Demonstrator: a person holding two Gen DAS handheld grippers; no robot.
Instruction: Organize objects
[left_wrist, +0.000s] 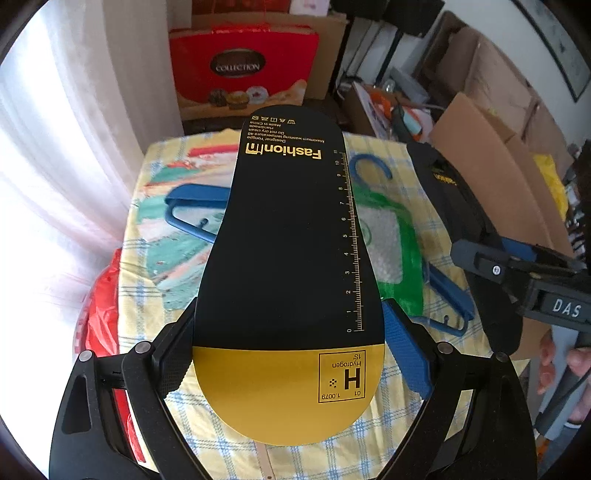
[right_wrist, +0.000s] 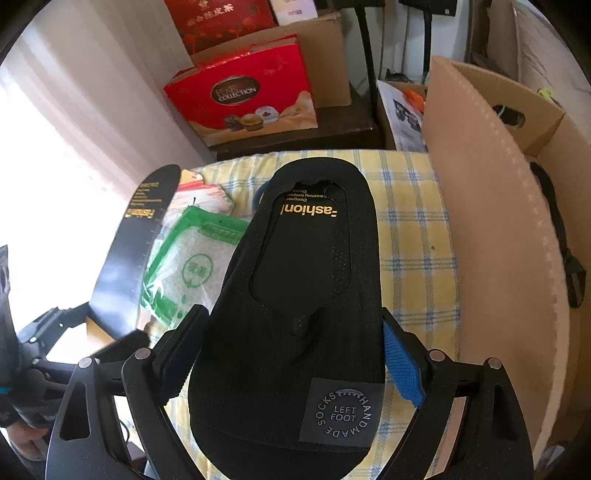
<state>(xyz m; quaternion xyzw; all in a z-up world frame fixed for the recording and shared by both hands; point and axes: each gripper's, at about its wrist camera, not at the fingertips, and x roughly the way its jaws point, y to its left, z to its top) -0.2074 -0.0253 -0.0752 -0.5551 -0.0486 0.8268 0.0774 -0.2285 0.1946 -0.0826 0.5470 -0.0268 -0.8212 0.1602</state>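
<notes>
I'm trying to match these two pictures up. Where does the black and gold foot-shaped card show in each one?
Left wrist view: the black and gold card fills the middle, between the left tool's fingers.
Right wrist view: the same card stands edge-on at the left, beside the green packet.
Shared landmark: the red "Collection" box at the back, beyond the yellow checked cloth.
</notes>
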